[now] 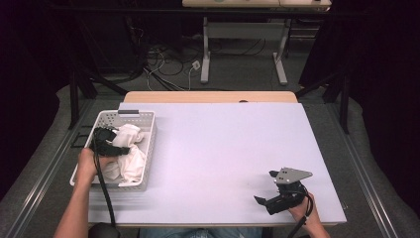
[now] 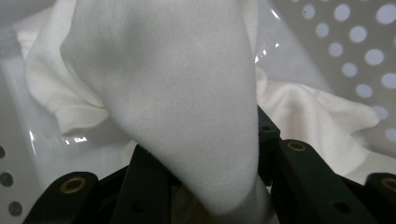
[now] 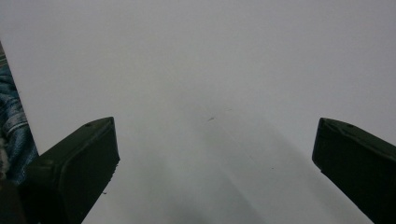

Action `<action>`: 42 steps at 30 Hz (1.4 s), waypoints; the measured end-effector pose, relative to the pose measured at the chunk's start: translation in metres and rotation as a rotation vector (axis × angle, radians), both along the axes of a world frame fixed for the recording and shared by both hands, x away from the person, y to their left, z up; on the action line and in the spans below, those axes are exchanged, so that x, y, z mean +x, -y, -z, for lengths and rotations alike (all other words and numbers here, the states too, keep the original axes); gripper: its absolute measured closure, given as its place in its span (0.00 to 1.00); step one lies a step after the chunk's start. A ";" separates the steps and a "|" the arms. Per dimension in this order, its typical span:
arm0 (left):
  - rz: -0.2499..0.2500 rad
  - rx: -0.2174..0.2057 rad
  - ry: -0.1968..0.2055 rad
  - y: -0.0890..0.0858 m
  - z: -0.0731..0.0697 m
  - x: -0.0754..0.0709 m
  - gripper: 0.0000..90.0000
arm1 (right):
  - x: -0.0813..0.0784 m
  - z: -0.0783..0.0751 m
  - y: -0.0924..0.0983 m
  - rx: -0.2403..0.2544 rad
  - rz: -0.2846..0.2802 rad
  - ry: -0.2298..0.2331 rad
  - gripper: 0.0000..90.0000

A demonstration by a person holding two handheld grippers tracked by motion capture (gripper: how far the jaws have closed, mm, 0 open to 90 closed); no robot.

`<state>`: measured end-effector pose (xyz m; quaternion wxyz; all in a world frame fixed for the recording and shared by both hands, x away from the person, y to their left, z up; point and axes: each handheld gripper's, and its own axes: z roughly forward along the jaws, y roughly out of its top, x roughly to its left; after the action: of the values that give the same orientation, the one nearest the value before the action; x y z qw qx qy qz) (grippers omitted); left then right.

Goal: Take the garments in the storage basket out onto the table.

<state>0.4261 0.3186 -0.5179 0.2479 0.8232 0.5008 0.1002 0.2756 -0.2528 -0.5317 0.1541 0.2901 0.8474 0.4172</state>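
Much of the white cloth (image 1: 130,151) is hidden. It lies bunched inside a white perforated basket (image 1: 146,130) at the left edge of the surface (image 1: 218,148), and the left hand-held gripper (image 1: 110,147) and the person's left hand (image 1: 88,165) cover part of it in the high view. In the left gripper view a fold of the cloth (image 2: 187,102) rises between the two black jaws, which are pressed together on it; the fold hides the jaw tips, and its lower end runs off the bottom edge. More cloth lies crumpled behind, against the basket's wall (image 2: 355,42) of round holes. How many pieces of cloth there are cannot be told.

The right hand-held gripper (image 1: 267,186) rests near the front right corner of the surface, well apart from the basket, held by the person's right hand (image 1: 302,210). Its jaws stand wide apart with nothing between them; in the right gripper view they frame bare surface (image 3: 210,70), and a strip of blue denim (image 3: 11,126) is cut off at the left edge.

The surface is a plain pale lilac-white board over a wooden tabletop (image 1: 210,96) that shows along the far edge. The forearms are cut off at the bottom of the high view. The room beyond is dark: grey carpet, loose cables (image 1: 166,64) on the floor, and the white legs of another table (image 1: 205,49) whose top is cut off at the upper edge.
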 end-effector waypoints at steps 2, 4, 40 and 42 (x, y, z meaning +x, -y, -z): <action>-0.003 -0.003 0.023 0.001 -0.003 -0.002 0.75 | 0.000 0.000 0.000 0.001 0.002 0.000 0.00; -0.002 -0.010 0.040 0.001 -0.006 -0.003 0.75 | -0.001 0.000 0.000 0.000 0.006 0.002 0.00; 0.065 -0.010 0.495 0.029 -0.057 -0.040 0.75 | 0.001 0.001 -0.002 -0.010 0.002 0.002 0.00; 0.069 -0.011 0.516 0.029 -0.060 -0.042 0.75 | 0.001 0.001 -0.002 -0.012 0.000 0.003 0.00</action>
<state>0.3845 0.2891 -0.4577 0.3753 0.7855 0.3932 0.2958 0.2765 -0.2509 -0.5323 0.1572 0.2887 0.8495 0.4127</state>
